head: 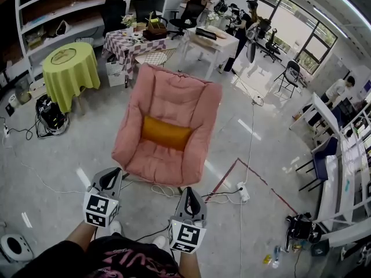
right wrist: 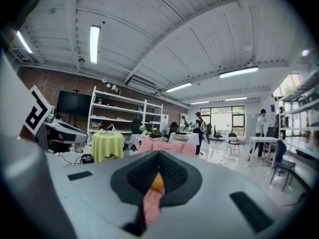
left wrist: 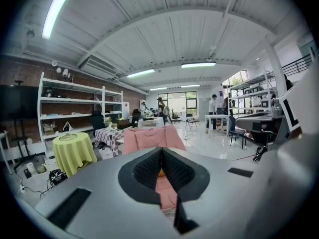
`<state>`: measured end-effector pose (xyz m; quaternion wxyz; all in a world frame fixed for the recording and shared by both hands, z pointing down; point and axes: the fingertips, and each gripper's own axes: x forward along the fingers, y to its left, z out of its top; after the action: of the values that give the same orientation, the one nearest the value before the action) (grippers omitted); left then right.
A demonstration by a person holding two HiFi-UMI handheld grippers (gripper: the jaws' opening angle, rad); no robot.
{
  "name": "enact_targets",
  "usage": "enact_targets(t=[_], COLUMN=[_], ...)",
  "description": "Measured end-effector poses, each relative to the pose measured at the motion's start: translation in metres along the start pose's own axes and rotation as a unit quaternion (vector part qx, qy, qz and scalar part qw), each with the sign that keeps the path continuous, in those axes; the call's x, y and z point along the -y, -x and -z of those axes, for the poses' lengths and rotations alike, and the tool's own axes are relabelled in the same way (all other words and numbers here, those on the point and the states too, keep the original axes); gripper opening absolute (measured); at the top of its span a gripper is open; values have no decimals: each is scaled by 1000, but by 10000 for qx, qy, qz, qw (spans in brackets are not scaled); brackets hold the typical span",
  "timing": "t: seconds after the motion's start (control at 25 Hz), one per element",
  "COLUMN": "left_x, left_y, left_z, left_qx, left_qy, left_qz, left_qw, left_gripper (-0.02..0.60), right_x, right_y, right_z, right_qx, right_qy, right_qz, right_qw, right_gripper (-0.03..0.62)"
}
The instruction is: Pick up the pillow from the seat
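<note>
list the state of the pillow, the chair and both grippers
pillow, lying on the chair seat, untouched
chair, upright on the floor, pillow on it
left gripper, shut, empty, short of the chair
right gripper, shut, empty, short of the chair

Head cam down, others level; common seat (head: 174, 94)

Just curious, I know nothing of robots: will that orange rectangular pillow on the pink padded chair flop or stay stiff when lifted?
The orange rectangular pillow looks plump and soft, so it probably sags if pinched at one edge. It seems light, and its flat-sided shape should not roll.
</note>
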<state>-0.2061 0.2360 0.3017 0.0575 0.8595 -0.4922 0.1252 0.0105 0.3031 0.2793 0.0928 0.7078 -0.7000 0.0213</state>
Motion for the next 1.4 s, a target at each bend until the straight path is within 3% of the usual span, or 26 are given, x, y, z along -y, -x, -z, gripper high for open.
enact_targets(t=[0.56, 1.04, 1.4], left_x=[51, 103, 103], left_y=[-19, -31, -45], left_z=[-11, 0, -4], left_qx=[-46, -85, 12], left_qy=[-140, 95, 39], left_qz=[-34, -358, -433], left_qw=[9999, 9993, 9991], left_gripper=[9, 9, 9], right_x=[51, 95, 109], right_y=[5, 8, -5], right_z=[9, 30, 33], right_qx=[-23, -82, -36], right_qy=[-6, 90, -7], right_qz=[-135, -602, -596], right_qw=[9999, 9981, 9982], right_gripper=[20, 20, 20])
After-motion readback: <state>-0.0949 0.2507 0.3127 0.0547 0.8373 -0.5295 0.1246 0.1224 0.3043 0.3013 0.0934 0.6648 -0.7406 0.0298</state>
